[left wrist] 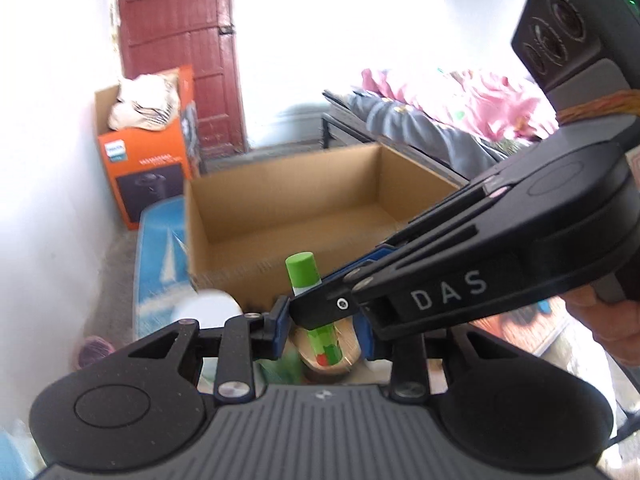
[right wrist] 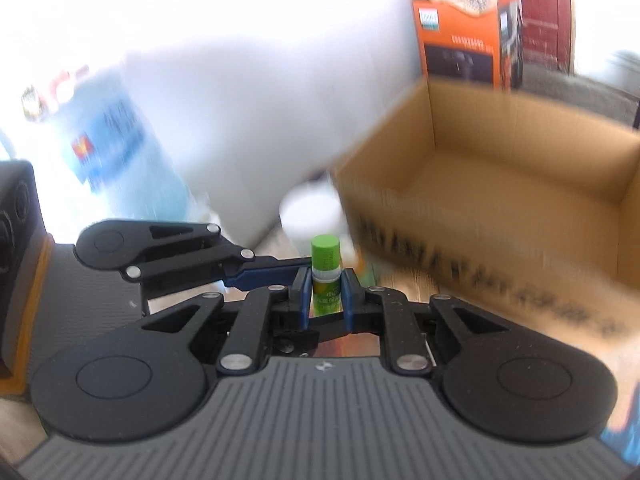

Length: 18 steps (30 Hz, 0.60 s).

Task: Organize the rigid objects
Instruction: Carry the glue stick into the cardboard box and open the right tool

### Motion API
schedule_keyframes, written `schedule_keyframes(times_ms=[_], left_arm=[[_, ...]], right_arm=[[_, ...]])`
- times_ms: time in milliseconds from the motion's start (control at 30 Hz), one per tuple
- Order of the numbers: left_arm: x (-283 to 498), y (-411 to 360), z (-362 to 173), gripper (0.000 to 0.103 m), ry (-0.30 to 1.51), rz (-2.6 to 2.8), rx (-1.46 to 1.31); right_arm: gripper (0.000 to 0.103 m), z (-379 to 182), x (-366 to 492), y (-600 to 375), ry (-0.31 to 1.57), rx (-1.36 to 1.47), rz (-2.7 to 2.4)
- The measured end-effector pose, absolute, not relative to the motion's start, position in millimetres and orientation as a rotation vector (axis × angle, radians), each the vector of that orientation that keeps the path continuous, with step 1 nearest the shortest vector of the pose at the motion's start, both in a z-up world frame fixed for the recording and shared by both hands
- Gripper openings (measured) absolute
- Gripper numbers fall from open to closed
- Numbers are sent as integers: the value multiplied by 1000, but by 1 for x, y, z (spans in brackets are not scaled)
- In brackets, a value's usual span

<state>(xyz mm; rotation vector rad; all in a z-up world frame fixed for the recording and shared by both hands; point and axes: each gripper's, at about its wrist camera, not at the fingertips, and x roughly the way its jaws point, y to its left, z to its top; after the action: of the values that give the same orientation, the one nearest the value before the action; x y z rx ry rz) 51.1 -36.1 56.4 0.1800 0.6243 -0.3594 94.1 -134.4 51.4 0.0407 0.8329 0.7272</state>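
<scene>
— Right wrist view: do we have the glue stick [right wrist: 326, 276]?
— Yes, our right gripper [right wrist: 326, 294] has its jaws closed on it, long axis upright, green cap up.
— And our left gripper [left wrist: 324, 330]?
— Jaws wide, either side of the stick. The cardboard box [right wrist: 520, 152] lies ahead and to the right.

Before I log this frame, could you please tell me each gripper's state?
Left gripper: open, holding nothing.
Right gripper: closed on the green-capped glue stick.
</scene>
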Motion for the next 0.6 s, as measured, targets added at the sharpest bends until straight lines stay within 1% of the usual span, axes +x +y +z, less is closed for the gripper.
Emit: schedule_keyframes(times_ms=[100, 233, 367, 433, 600], left_arm=[[83, -32, 78, 35, 625, -317, 175], [146, -30, 83, 38, 691, -289, 182], [203, -29, 64, 38, 788, -259, 213], [224, -31, 52, 38, 835, -231, 228], [252, -27, 34, 37, 898, -202, 256]], right_arm=[[14, 71, 129, -131, 817, 79, 746], [14, 72, 199, -131, 902, 175, 732], [14, 48, 266, -134, 1043, 292, 703], [14, 34, 291, -134, 1094, 307, 680], [14, 1, 336, -128, 1197, 327, 626]])
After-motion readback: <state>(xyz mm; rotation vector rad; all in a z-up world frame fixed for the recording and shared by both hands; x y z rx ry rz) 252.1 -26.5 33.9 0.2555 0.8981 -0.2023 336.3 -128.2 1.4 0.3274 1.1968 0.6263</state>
